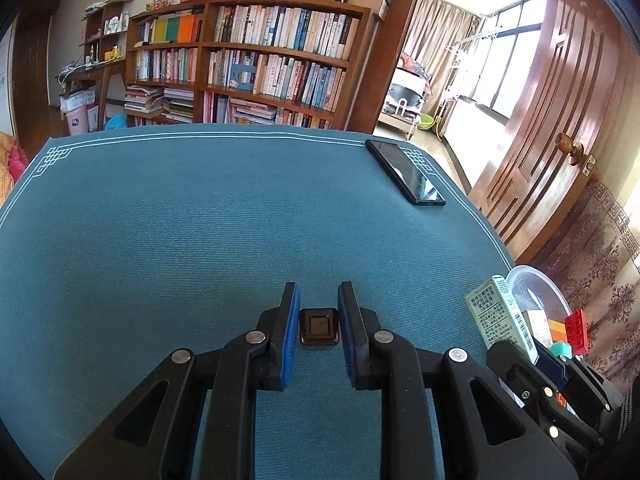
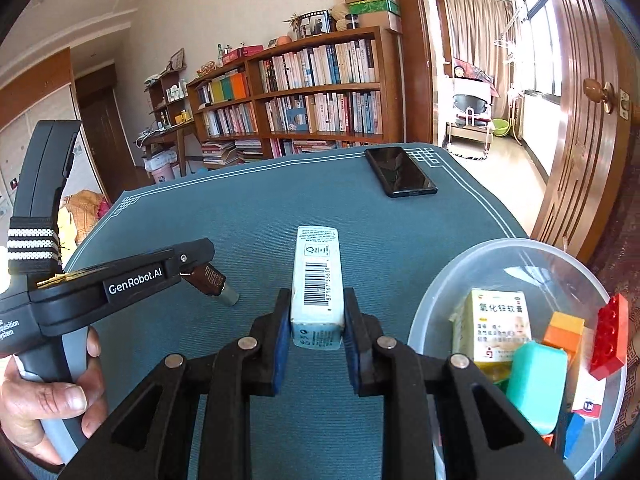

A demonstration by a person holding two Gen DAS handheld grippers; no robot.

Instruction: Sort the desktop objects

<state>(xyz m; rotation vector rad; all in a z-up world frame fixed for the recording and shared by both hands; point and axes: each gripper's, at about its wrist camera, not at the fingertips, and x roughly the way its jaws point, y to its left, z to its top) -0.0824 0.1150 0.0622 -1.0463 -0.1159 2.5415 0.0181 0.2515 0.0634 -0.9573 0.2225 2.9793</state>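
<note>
In the left wrist view my left gripper (image 1: 319, 300) is shut on a small brown bottle (image 1: 319, 327), seen end on between the blue pads. In the right wrist view the same bottle (image 2: 212, 280) hangs tilted from the left gripper, its silver cap near the cloth. My right gripper (image 2: 316, 300) is shut on a long pale blue box with a barcode (image 2: 318, 276), held above the table. The box also shows in the left wrist view (image 1: 500, 316). A clear plastic bowl (image 2: 452, 280) at the right holds a medicine box (image 2: 496, 320), toy bricks (image 2: 608, 336) and a teal block (image 2: 534, 384).
A teal cloth (image 1: 200, 220) covers the table. A black phone (image 1: 404, 170) lies at the far right corner; it also shows in the right wrist view (image 2: 400, 172). A bookshelf (image 1: 248, 60) stands behind the table and a wooden door (image 1: 560, 120) at the right.
</note>
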